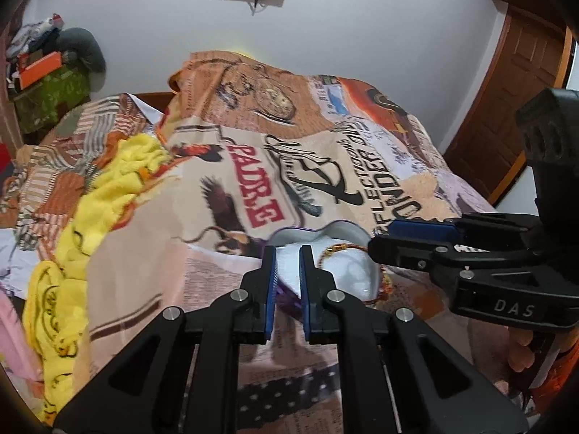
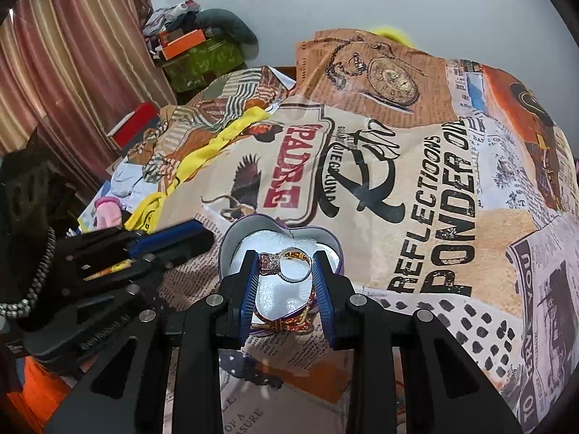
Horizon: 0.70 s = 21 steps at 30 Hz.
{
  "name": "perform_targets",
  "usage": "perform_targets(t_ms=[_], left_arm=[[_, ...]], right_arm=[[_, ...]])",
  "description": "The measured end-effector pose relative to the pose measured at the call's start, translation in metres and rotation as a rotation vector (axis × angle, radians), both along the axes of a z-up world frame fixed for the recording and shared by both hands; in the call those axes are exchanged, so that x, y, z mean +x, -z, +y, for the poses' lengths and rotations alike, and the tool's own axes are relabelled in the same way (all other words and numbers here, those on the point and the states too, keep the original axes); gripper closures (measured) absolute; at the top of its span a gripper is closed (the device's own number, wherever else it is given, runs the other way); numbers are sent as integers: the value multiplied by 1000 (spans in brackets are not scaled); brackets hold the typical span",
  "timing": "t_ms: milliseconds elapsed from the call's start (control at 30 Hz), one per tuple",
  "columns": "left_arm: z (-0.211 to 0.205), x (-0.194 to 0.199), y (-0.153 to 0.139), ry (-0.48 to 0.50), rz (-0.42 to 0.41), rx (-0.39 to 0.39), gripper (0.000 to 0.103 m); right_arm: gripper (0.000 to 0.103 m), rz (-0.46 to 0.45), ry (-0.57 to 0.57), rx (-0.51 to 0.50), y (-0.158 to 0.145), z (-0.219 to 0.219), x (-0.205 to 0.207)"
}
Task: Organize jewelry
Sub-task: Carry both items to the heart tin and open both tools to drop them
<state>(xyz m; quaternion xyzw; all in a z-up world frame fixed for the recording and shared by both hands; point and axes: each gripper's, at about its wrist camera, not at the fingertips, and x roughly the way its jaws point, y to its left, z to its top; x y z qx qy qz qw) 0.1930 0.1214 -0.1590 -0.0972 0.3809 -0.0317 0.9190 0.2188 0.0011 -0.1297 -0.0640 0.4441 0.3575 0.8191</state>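
A heart-shaped tin (image 2: 327, 240) with white foam lining sits on the printed bedspread; it also shows in the left wrist view (image 1: 318, 229). My right gripper (image 2: 284, 258) is shut on a bunch of gold, red and silver bangles (image 2: 289, 260), held over the tin. Red-and-gold bangles (image 2: 289, 320) hang over the tin's near rim. In the left wrist view a gold bangle (image 1: 334, 249) shows at the right gripper's tip (image 1: 380, 249). My left gripper (image 1: 287, 253) is slightly open and empty at the tin's near-left rim.
The printed bedspread (image 2: 416, 181) covers the bed. Yellow cloth (image 1: 90, 217) and patterned fabric lie at the left. A green box with orange box on top (image 2: 202, 54) stands by the curtain. A wooden door (image 1: 514, 90) is at the right.
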Motion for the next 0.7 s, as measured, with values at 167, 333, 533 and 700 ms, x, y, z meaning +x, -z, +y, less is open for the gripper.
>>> perform_targets(t_ms=[167,333,533,700], left_arm=[[9,-9,-1,-23,0,21,79],[12,-13,4,-32,16,25,77],[12,-17,6,-35,29,21,75],[10,-22,-1,-34,22,26,75]], right_arm=[[76,8,-16,-28,6,8,0],[76,17,-27,-67,11,13,0],[75,29,-20,-93,13,15,-1],[75,14,-7,-68,2,7,-4]])
